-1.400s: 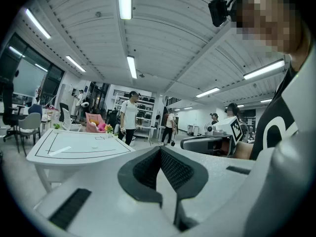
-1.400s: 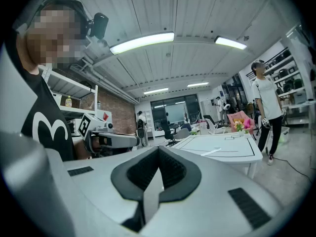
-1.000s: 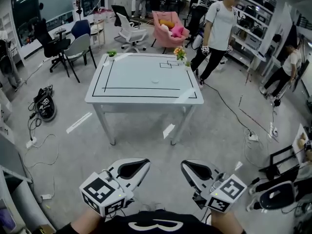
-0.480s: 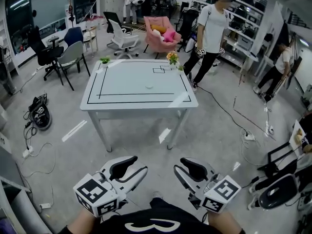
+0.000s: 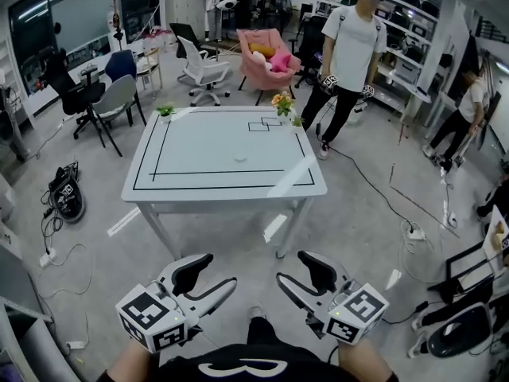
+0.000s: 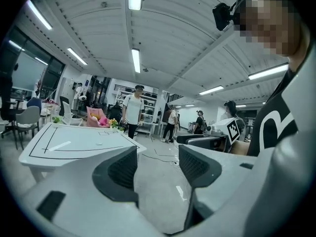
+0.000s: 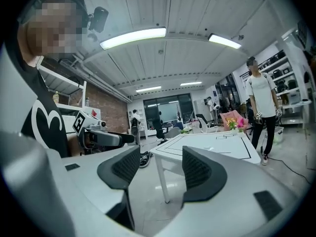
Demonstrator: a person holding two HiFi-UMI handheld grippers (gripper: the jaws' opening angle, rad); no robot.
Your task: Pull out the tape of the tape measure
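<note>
On the white table (image 5: 159, 189), inside its black-lined rectangle, lies a small white round object (image 5: 241, 157); it is too small to make out more. Both grippers hang low in front of me, well short of the table and above the floor. My left gripper (image 5: 215, 272) has its jaws opening, with nothing between them; in the left gripper view (image 6: 157, 168) only floor shows in the gap. My right gripper (image 5: 293, 269) is opening too and holds nothing; the right gripper view (image 7: 159, 169) shows the table leg and floor between its jaws.
A person (image 5: 350, 46) stands beyond the table's far right corner. Flowers (image 5: 280, 102) and a small plant (image 5: 165, 111) sit at the table's far corners. Office chairs (image 5: 119, 98) and a pink armchair (image 5: 266, 58) stand behind. Cables (image 5: 60, 261) trail over the floor.
Both grippers' jaws have gone from shut to wide apart. The table has shifted slightly lower and nearer in the head view.
</note>
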